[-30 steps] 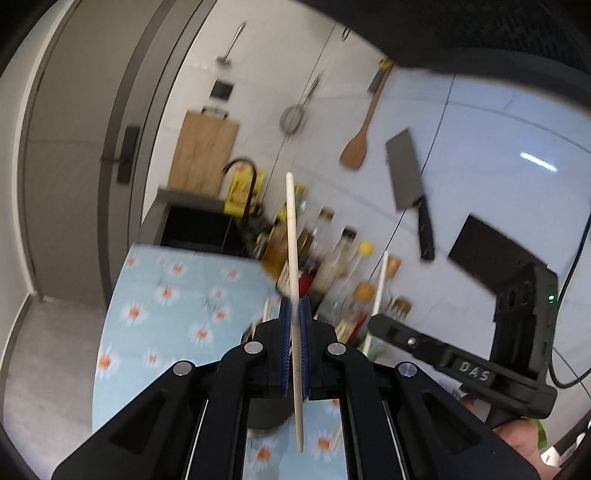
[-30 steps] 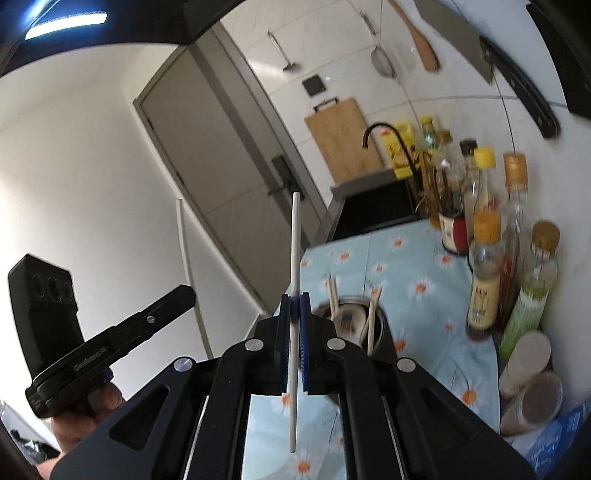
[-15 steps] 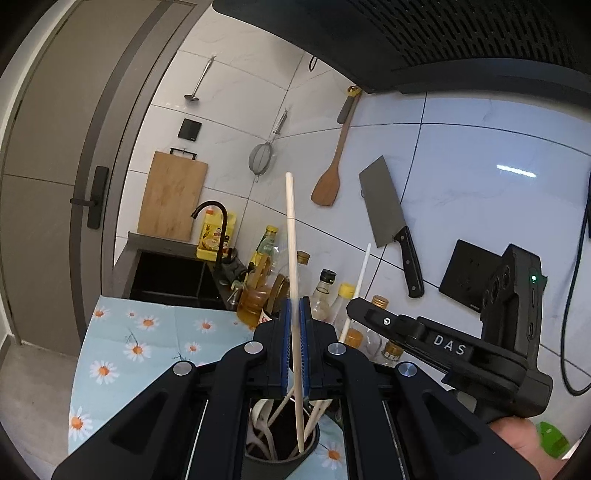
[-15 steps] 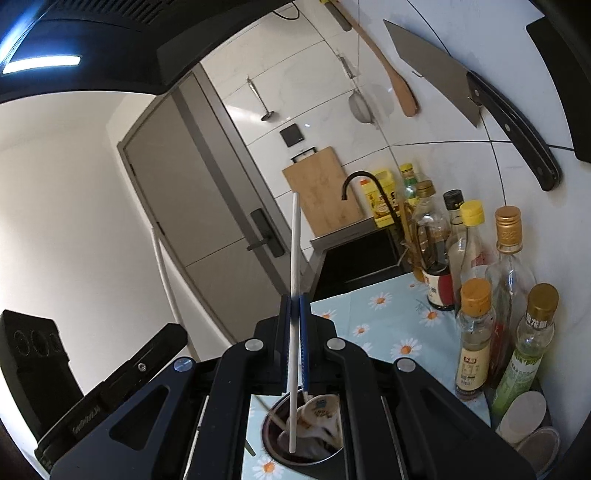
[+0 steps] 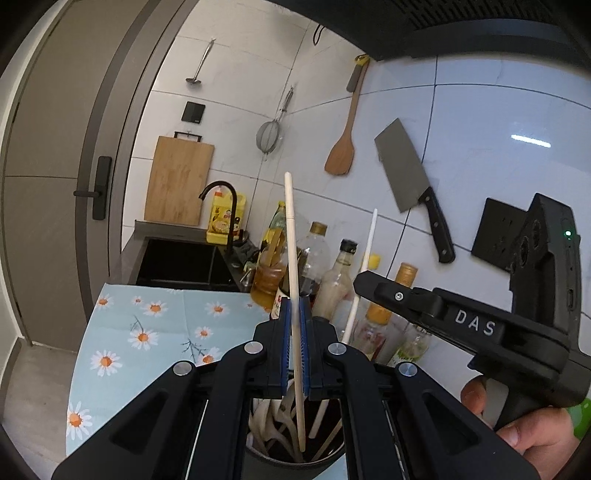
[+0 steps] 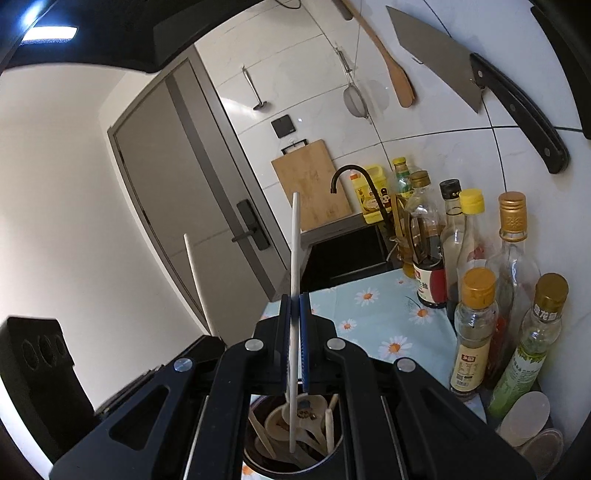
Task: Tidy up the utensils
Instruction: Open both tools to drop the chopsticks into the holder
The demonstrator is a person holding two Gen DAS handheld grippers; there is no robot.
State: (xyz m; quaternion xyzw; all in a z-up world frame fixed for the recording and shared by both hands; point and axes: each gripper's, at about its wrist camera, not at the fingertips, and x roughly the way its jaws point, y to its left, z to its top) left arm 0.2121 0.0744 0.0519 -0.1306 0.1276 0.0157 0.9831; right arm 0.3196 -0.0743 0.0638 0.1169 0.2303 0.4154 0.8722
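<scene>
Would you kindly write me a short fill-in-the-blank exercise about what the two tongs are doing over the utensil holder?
1. The left tongs are shut on a ____ chopstick.
2. The right tongs are shut on a ____ chopstick.
3. Both chopsticks' lower ends hang over the dark ____.
4. On the wall, the cleaver hangs beside a wooden ____.

Missing words: wooden; white; utensil holder; spatula

Bright ceiling light [image 6: 50, 35] glares on tiles; fisheye edges bend darkly, perhaps slightly soft.
</scene>
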